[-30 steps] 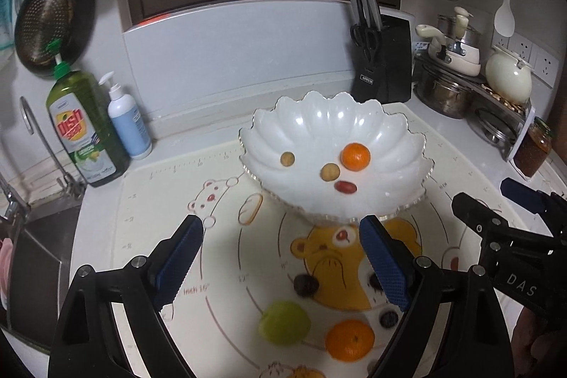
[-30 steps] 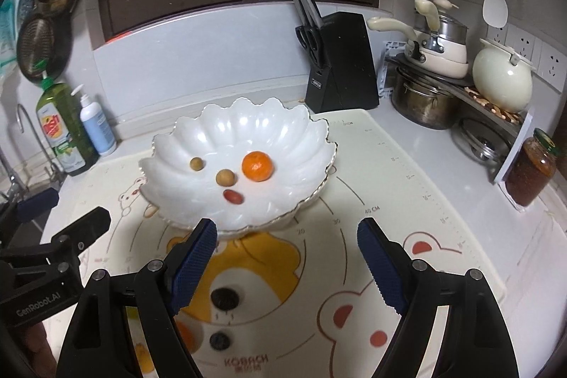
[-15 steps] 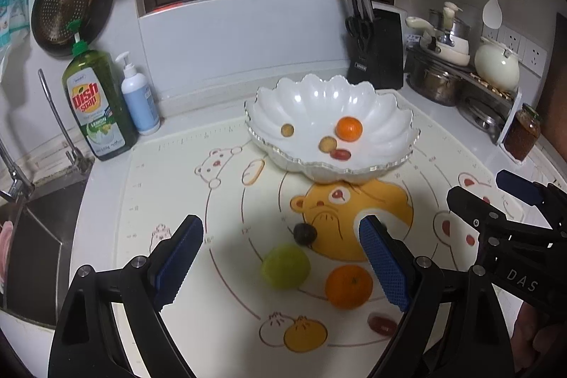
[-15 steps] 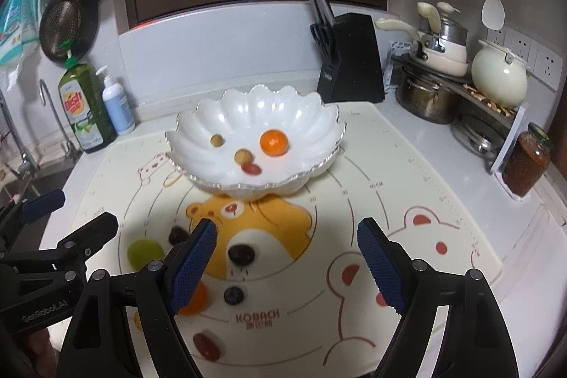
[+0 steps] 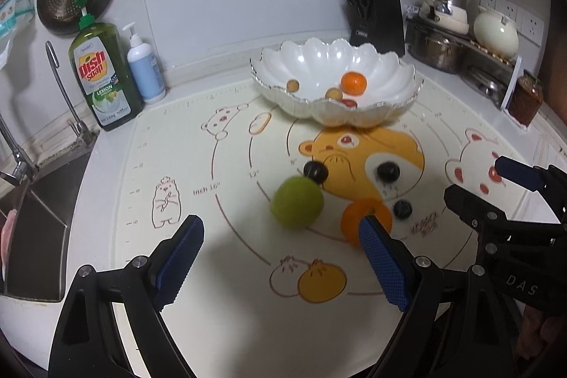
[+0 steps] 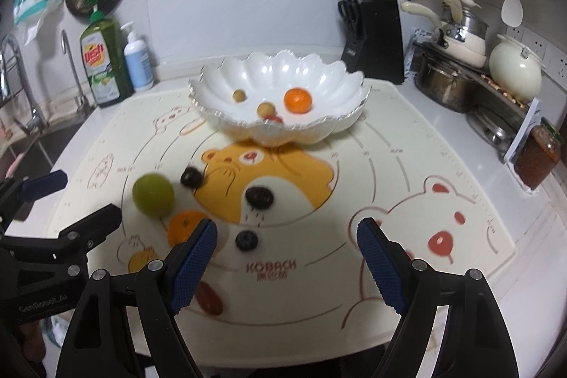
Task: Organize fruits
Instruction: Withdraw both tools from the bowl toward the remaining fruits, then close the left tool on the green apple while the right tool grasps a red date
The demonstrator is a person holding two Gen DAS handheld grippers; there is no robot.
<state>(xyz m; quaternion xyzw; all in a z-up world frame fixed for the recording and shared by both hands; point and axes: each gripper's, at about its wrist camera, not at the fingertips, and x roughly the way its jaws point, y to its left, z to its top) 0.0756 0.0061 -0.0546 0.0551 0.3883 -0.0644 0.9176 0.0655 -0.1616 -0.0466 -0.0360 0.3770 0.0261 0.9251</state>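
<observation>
A white scalloped bowl (image 5: 400, 73) (image 6: 219, 84) stands at the back of the cartoon mat and holds an orange (image 5: 353, 83) (image 6: 297, 100), two small yellowish fruits and a red one. On the mat lie a green fruit (image 5: 297, 207) (image 6: 153, 195), a second orange (image 5: 358, 216) (image 6: 184, 226), several dark round fruits (image 5: 388, 171) (image 6: 260, 196) and a red date (image 6: 209, 299). My left gripper (image 5: 280, 257) is open and empty, nearest the green fruit and the orange. Near the mat's front my right gripper (image 6: 287, 257) is open and empty, above the printed brand name.
A dish soap bottle (image 5: 101, 77) and a pump bottle (image 5: 144, 66) stand at the back left beside the sink (image 5: 39, 222) and tap. A knife block (image 5: 379, 15) is behind the bowl. Pots, a kettle (image 6: 517, 71) and a jar (image 6: 538, 158) crowd the right side.
Both grippers have drawn back from the bowl and sunk toward the mat. The loose fruits in front of the bowl have come fully into view. Both stay open.
</observation>
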